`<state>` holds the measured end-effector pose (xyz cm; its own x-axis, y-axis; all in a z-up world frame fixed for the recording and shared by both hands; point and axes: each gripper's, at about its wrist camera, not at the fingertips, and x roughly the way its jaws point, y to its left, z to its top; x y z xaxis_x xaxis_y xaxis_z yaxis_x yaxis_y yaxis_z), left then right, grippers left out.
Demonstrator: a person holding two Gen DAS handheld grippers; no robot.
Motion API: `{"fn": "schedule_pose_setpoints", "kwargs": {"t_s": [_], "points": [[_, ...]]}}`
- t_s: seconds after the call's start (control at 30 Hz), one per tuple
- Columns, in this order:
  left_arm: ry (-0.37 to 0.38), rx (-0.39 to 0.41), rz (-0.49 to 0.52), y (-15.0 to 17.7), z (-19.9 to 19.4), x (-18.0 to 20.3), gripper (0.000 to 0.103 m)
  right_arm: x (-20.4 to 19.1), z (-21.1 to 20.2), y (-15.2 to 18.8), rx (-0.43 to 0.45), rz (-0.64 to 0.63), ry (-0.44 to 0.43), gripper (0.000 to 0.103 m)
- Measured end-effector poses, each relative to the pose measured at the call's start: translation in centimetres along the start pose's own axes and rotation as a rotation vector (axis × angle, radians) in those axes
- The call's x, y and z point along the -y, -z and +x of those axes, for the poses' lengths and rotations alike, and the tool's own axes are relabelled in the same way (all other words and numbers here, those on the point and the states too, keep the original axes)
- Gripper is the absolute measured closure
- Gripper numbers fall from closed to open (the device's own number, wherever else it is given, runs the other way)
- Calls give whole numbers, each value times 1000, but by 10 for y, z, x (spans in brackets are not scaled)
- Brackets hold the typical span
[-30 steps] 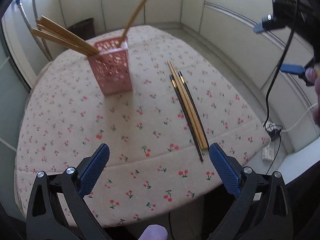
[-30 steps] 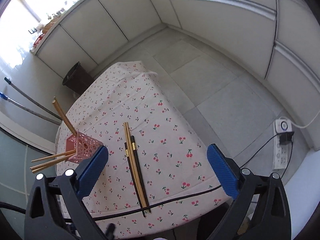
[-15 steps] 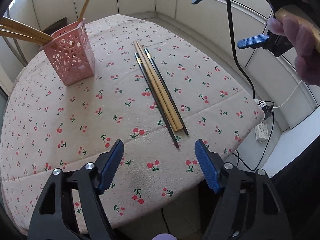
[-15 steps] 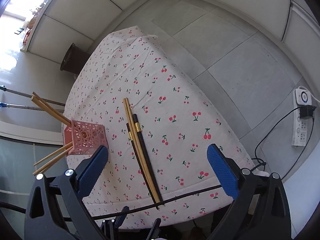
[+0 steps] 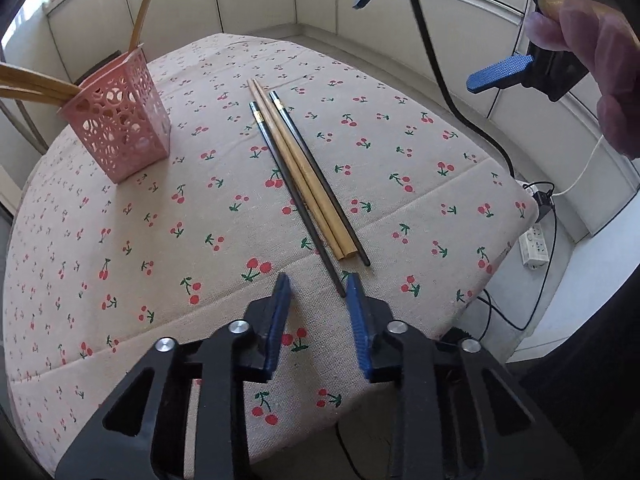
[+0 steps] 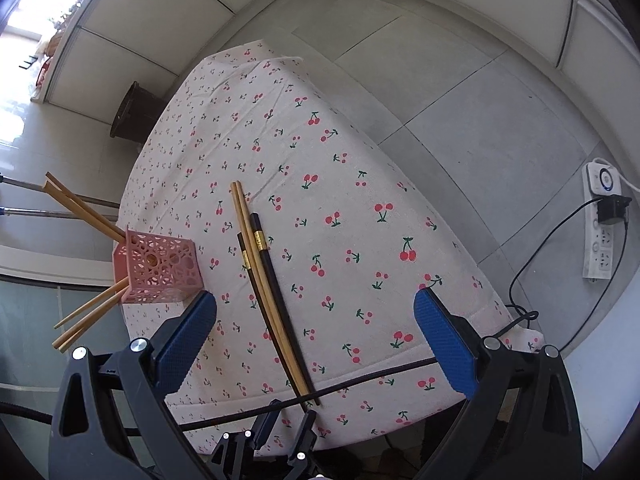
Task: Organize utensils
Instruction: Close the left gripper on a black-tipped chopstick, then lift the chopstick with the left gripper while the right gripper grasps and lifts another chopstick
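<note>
Here, four chopsticks (image 5: 304, 184) side by side on the cherry tablecloth (image 5: 400, 140), two black outside two wooden; pink holder (image 5: 120, 128) with more sticks well to their left. Left gripper (image 5: 316, 292) closing, narrow, empty, beside the near black tip. Right gripper (image 6: 316, 316) wide, empty, above the table.

Pink basket (image 5: 120, 128), cherry-print tablecloth (image 5: 400, 152)

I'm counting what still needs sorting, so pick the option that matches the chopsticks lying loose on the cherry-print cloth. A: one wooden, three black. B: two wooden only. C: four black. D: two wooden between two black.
D: the two wooden chopsticks lie side by side on the cloth, with a black chopstick on one side and another black chopstick on the other.
</note>
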<state>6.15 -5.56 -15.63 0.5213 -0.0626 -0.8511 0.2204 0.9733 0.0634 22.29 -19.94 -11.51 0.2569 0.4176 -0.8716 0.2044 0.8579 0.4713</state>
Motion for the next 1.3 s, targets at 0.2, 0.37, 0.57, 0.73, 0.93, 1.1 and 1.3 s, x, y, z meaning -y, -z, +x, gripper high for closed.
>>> {"fn": "schedule_pose_setpoints", "kwargs": {"t_s": [0.2,0.37,0.57,0.73,0.93,1.1,1.3], "points": [[49,-12,-57,-2,0,-11,98,-9,12,4,-17,-75,57,7],[84,-35,-154,-2,-4,-30,99,-21,40,-10,-53,-74,51,7],[52,-33,-180,0,-13,-44,100,-46,74,-28,-71,-111,81,37],[60,-25,-198,1,-21,-53,100,-58,94,-36,-60,-149,122,53],[74,-36,-215,2,-20,-59,100,-69,100,-40,-28,-192,164,54],[78,-44,-224,2,-18,-62,100,-88,109,-30,10,-324,292,55],[64,-34,-222,3,-20,-61,100,-92,108,-23,41,-385,337,84]]}}
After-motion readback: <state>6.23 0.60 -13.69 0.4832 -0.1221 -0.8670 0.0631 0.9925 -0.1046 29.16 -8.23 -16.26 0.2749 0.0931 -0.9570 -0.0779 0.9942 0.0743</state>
